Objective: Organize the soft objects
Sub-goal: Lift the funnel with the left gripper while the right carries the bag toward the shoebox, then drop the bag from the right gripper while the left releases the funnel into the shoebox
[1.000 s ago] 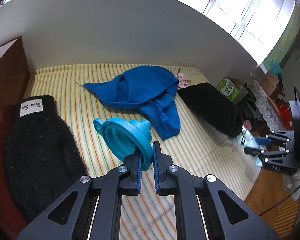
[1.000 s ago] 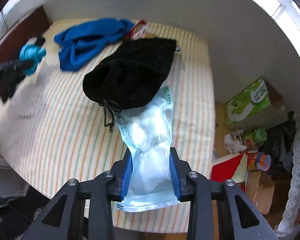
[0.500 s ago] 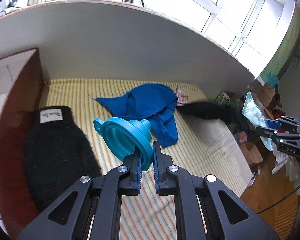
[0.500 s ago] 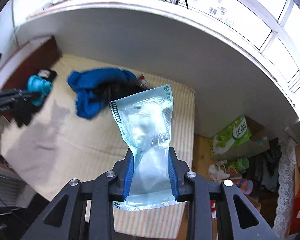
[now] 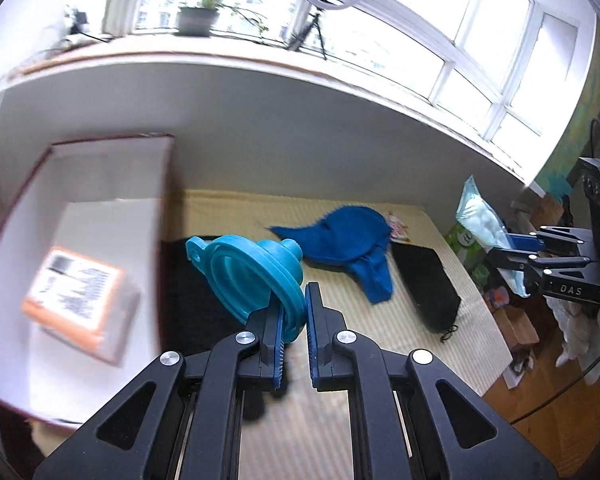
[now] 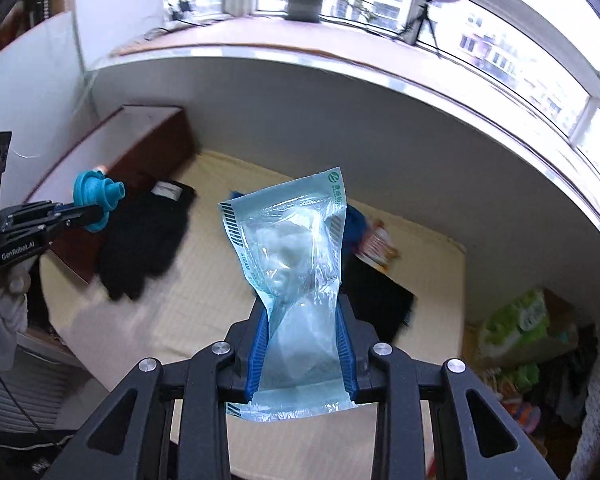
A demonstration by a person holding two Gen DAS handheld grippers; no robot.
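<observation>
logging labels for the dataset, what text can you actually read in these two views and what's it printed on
"DAS": on the black body of the right gripper, seen from the left wrist.
"GenRobot.AI": on the black body of the left gripper, seen from the right wrist.
"STEAM": along the edge of the clear sealed pouch; its green logo text is too small to read.
Orange-edged label in the box: blurred.
Tag on the black knit item: unreadable.

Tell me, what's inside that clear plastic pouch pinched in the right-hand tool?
Inside the clear plastic pouch, clamped by the right gripper, sits a white, fluffy-looking wad, possibly cotton. The gripper's blue pads cover the pouch's edges lower down, so anything there is hidden.
</observation>
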